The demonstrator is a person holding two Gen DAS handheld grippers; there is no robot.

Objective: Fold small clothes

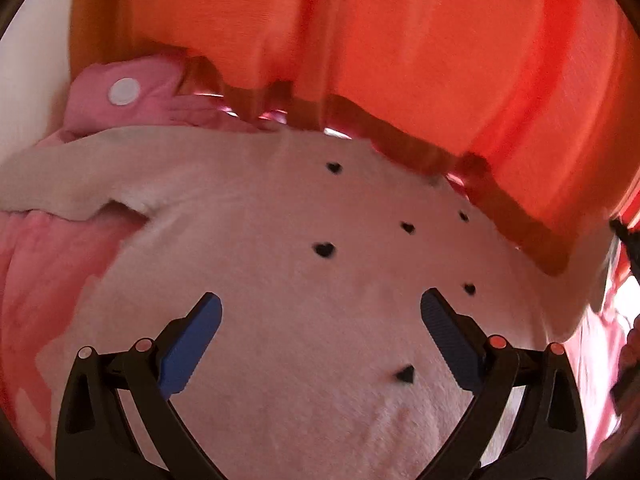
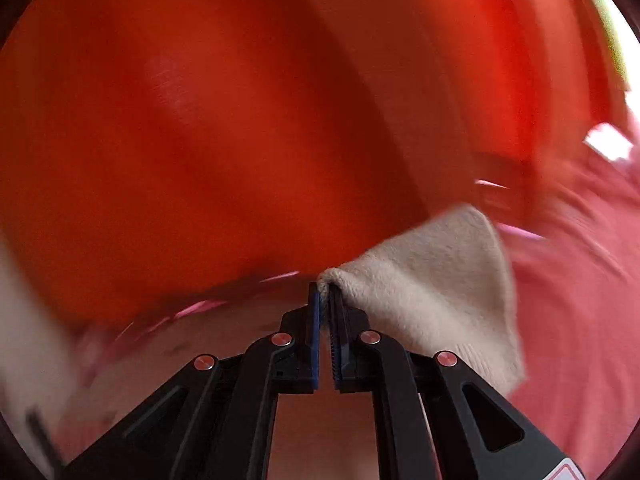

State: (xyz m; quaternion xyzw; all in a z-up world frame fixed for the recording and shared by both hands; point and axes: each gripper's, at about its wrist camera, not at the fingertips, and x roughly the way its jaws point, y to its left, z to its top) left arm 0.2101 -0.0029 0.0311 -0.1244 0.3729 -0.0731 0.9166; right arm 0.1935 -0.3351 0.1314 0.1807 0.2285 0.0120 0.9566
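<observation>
your left gripper (image 1: 320, 320) hangs w/ jaws spread wide, nothing between them, over the cream fleece garment (image 1: 280, 280) w/ small black hearts, lying on pink bedding (image 1: 36, 280) below an orange cloth (image 1: 400, 40). your right gripper (image 2: 325, 300) is pinched tight on a cream fleece corner (image 2: 432, 280), orange cloth behind, view blurred.

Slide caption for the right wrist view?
Right gripper shut on a cream cloth edge, orange fabric behind.
</observation>
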